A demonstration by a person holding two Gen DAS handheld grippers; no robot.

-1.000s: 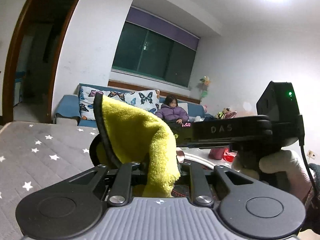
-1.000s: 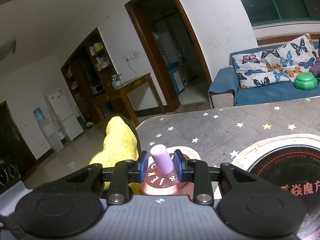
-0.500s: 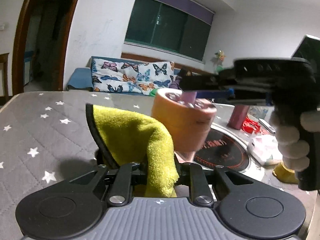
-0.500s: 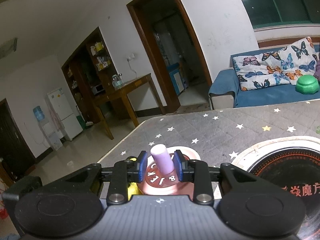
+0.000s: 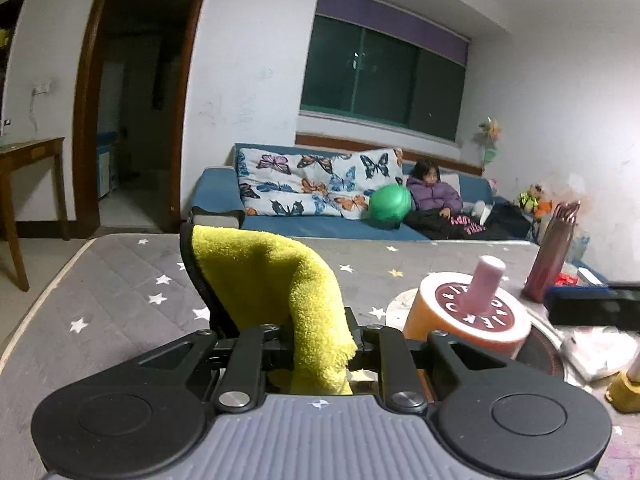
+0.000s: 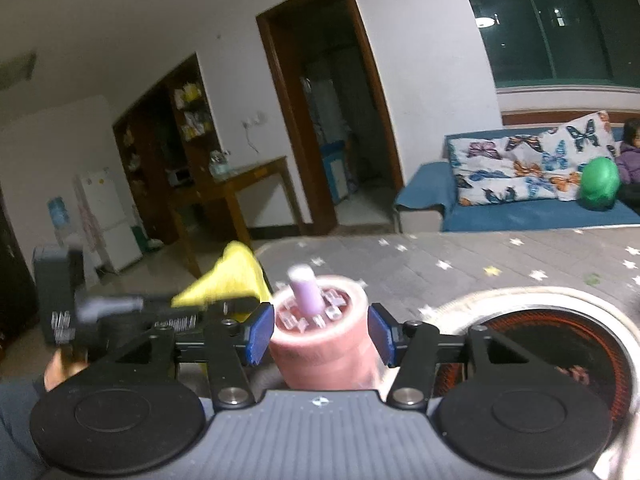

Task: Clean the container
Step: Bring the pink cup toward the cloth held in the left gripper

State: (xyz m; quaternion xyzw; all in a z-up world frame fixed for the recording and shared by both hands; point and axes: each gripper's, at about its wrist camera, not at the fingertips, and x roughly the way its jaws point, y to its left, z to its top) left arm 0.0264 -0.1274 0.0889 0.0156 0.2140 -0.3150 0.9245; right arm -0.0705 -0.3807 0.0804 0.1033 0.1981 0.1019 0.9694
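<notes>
Fluffy yellow cloth [image 5: 280, 292] sits closest in the left wrist view, pinched tight in the left gripper [image 5: 320, 350]. The cloth folds up and over the fingers like a soft mitt, so it can rub a thing without slipping out. In the right wrist view the same cloth shows as a yellow blur at the left.

Next comes the pink round container with a purple knob on its lid [image 6: 320, 332]. It stands upright on the grey table cover with white stars [image 5: 120, 280], just beside a round dark burner set in a pale ring [image 6: 560, 344]. From the left wrist view the container [image 5: 468, 312] stands to the right of the cloth, close but not touching it.

The right gripper [image 6: 320, 334] has a blue pad on each side of the container, with a small gap on both sides. So it is let go, not squeezing. I think it sits there to catch or steady the container while the cloth wipes. The container may already be wiped, or a wipe may be coming; this scene fits both.

A tall dark pink bottle [image 5: 554, 252] stands further back on the table. Far away, a blue sofa with butterfly pillows [image 5: 320, 192] holds a green ball [image 5: 390, 204], and a person in a purple coat [image 5: 434, 196] sits there.
</notes>
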